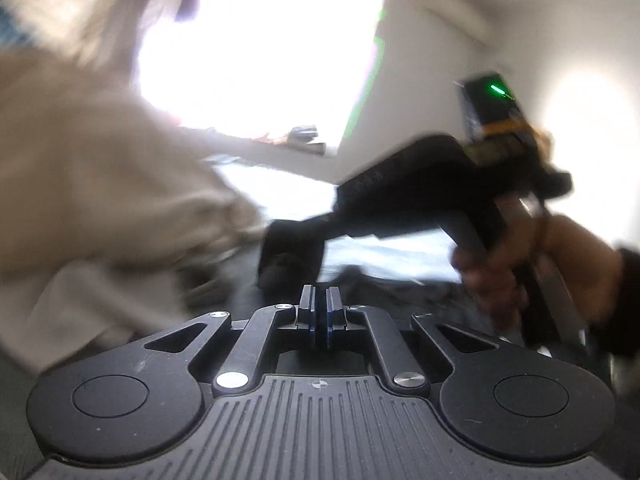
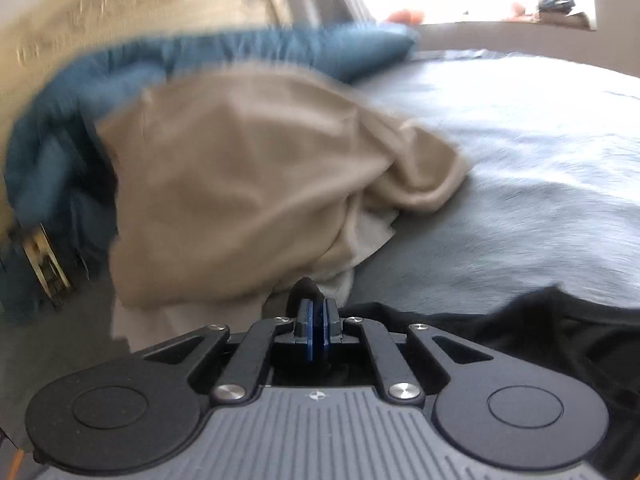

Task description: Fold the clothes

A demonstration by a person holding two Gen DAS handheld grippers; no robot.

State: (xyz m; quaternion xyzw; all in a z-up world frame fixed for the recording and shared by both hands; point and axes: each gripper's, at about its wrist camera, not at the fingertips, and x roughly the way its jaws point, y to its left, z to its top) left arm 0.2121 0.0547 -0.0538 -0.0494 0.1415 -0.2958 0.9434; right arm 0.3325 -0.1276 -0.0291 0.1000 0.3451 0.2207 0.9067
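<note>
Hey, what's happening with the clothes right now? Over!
Left gripper shut, empty. Right gripper shut on black garment. Beige garment crumpled on bed, nothing blocking.

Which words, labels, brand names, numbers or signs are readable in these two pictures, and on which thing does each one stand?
None can be read in either view.
The beige patterned fabric carries marks that might be lettering, too blurred to read.
The black box with the green light shows no readable label.
The left gripper and the right gripper each bear only a small round crosshair mark, no words.
</note>
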